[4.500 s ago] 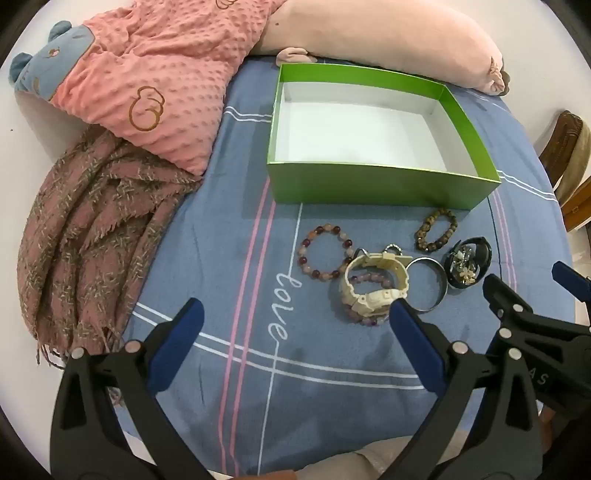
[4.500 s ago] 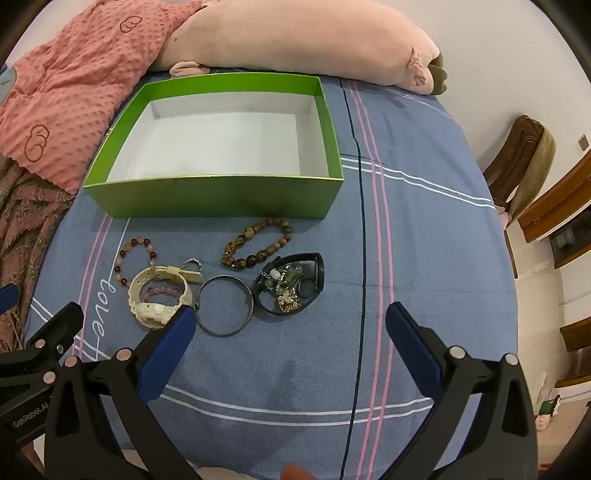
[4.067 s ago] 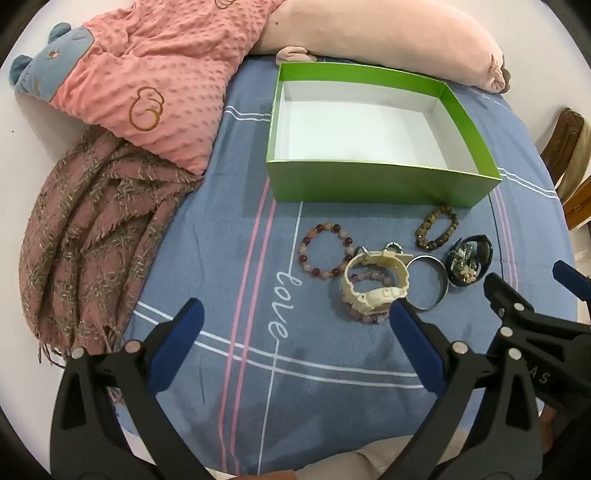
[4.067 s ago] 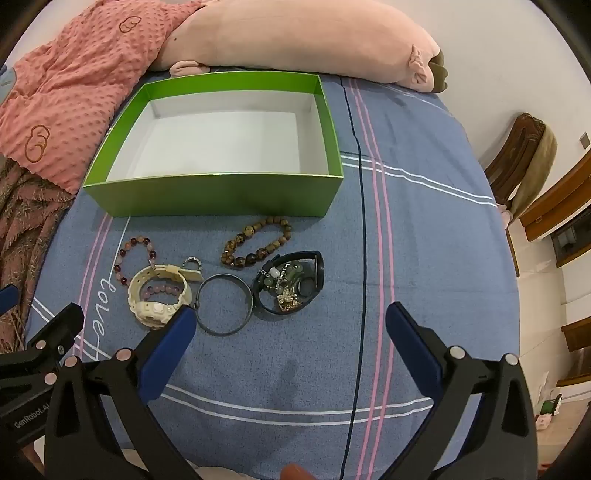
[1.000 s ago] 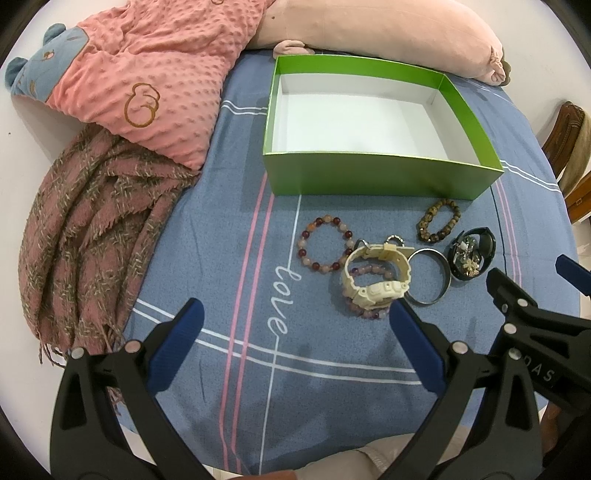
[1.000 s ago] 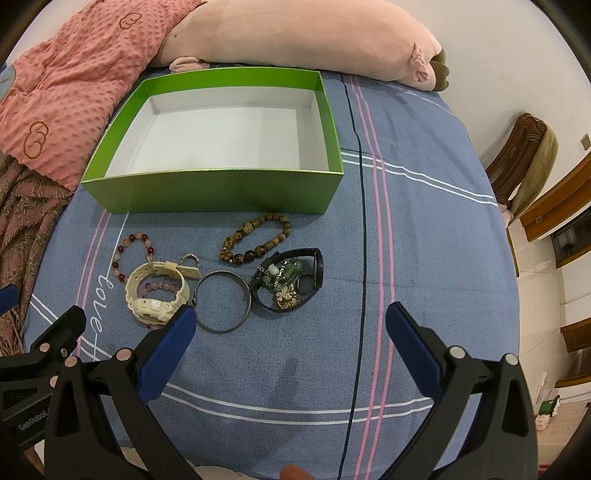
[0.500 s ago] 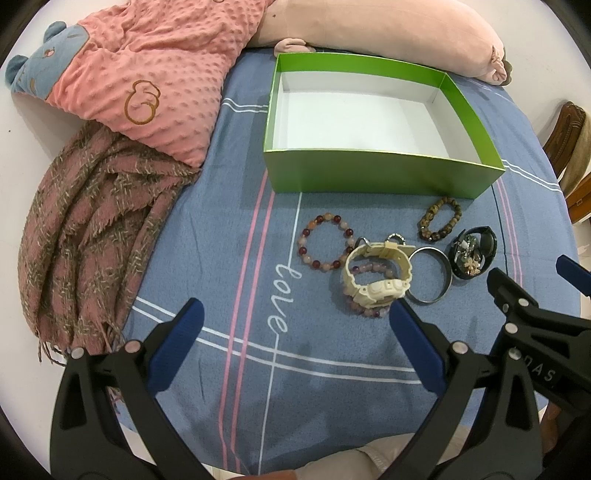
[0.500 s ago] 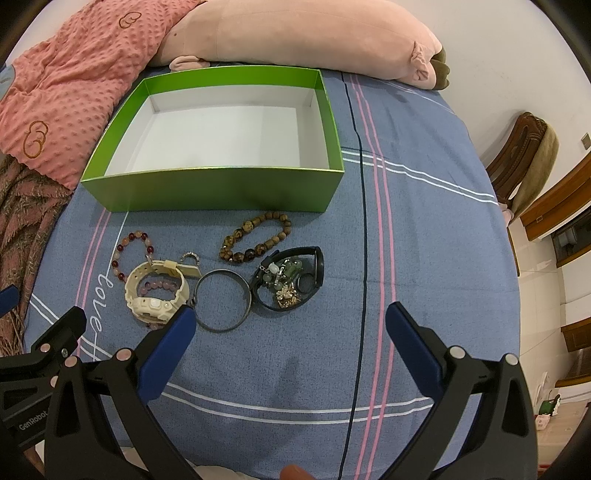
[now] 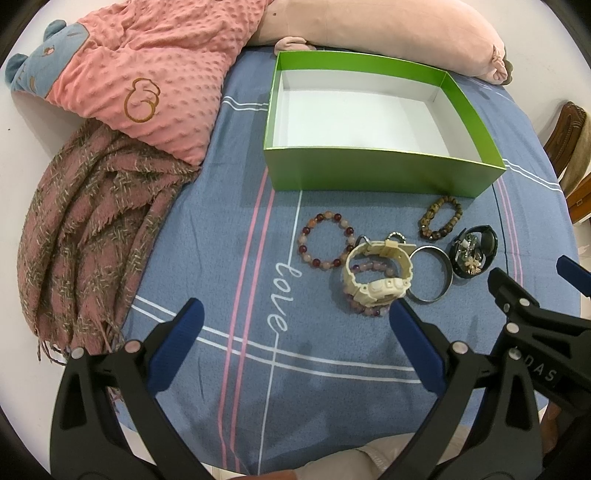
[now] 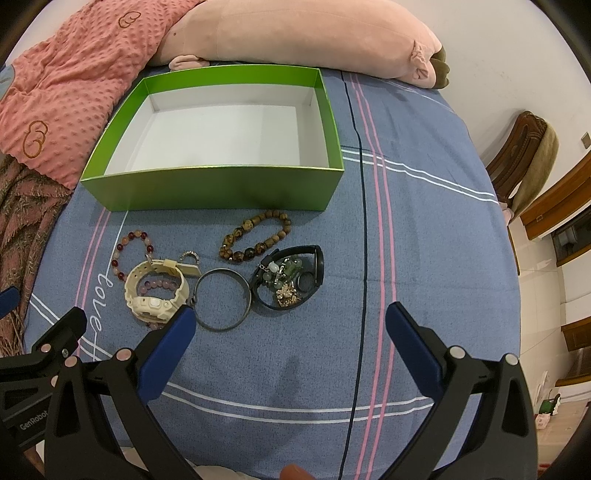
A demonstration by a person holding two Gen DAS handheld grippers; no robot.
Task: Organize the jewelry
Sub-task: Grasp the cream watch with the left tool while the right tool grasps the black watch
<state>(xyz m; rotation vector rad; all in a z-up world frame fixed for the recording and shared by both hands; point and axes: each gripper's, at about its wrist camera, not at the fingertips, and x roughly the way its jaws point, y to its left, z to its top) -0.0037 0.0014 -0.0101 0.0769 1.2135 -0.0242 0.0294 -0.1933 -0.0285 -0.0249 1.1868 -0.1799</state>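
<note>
A green box (image 9: 373,173) (image 10: 207,188) with a white, bare inside stands on the blue cloth. In front of it lies the jewelry: a red-and-pink bead bracelet (image 9: 325,242) (image 10: 131,253), a cream watch (image 9: 376,275) (image 10: 155,291) over a purple bead bracelet, a metal bangle (image 9: 430,278) (image 10: 221,299), a brown bead bracelet (image 9: 439,218) (image 10: 256,236), and a black band (image 9: 472,251) (image 10: 288,277) ringing small charms. My left gripper (image 9: 295,321) hovers open, near side of the watch. My right gripper (image 10: 291,325) is open, just short of the bangle and black band. Both hold nothing.
A pink dotted blanket (image 9: 147,81) and a fringed woven scarf (image 9: 81,229) lie at the left. A long pink plush (image 10: 295,33) lies behind the box. A wooden chair (image 10: 524,155) stands past the right edge. Bare cloth (image 10: 424,240) spreads right of the jewelry.
Both views have shifted only slightly over the past seconds. The jewelry and box lie where they were, and both grippers stay open.
</note>
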